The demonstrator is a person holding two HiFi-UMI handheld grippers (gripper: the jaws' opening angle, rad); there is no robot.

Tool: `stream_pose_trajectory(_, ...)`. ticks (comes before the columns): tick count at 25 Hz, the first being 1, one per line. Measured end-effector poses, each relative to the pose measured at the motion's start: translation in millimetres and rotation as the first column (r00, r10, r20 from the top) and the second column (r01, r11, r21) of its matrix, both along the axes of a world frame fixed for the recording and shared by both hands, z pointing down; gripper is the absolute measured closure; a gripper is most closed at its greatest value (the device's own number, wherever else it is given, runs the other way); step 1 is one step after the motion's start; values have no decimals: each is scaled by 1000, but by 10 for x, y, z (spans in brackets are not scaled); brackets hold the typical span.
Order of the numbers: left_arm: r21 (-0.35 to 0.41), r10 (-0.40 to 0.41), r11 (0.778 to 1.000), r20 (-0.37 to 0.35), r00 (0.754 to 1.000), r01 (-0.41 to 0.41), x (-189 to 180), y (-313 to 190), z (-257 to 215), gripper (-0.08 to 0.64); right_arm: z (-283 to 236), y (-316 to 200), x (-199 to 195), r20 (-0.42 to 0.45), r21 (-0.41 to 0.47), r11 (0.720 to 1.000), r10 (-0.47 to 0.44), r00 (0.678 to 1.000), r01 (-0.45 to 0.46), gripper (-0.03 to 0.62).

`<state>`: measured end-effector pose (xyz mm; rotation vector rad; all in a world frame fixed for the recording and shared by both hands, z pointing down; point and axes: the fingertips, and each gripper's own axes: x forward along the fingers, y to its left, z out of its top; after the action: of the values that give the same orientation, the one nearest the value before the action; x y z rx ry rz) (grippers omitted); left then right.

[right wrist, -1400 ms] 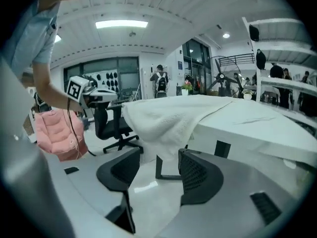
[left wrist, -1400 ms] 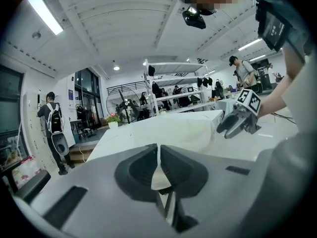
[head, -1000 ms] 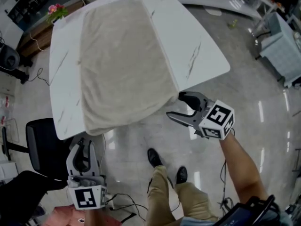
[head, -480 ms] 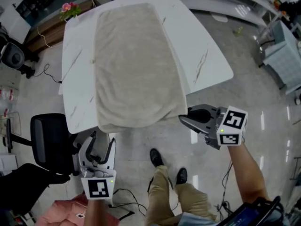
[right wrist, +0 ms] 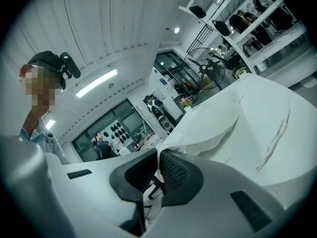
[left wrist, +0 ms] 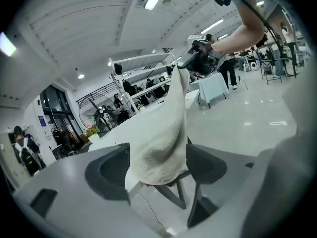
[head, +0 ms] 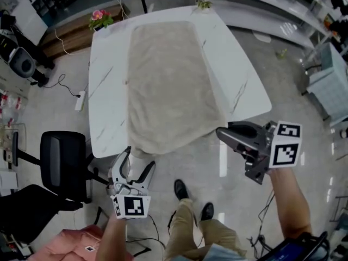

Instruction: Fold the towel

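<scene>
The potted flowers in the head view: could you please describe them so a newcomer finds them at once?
Start at the white marble table carrying the beige towel. Just beyond its far left corner sit the potted flowers, the only pink blooms nearby.

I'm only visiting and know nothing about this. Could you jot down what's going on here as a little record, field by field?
Setting: white table, person standing at its near end
Towel: beige, spread along the table, near end hanging over the edge
Right claw: just closed, pinching the towel's near right corner
Left claw: jaws just opened wide, near left corner hanging loose between them
Fold: none yet
</scene>
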<state>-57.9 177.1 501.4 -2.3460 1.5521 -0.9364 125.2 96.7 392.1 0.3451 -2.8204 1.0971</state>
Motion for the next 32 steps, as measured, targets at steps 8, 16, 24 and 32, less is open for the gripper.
stream_pose_trajectory(8, 26, -83, 995, -258, 963, 92, -211, -370, -410, 206, 96, -206, -46, -103, -21, 1000, -6, 995, 4, 560)
stream_pose_trajectory(16, -10, 128, 991, -220, 967, -133, -64, -772, -641, 206, 2, -853, -308, -98, -107, 990, 84, 992, -94, 558)
stream_pose_trajectory(24, -204, 239, 944, -113, 964, -258, 86, -743, 21, 349, 36, -1221, -489, -100, -160, 982, 83, 991, -99, 558)
stream_pose_trajectory(32, -251, 118, 952, -221, 968, -173, -324, -1469, -192, 522, 350, -1733, -436, -161, -242, 968, 31, 986, -70, 558)
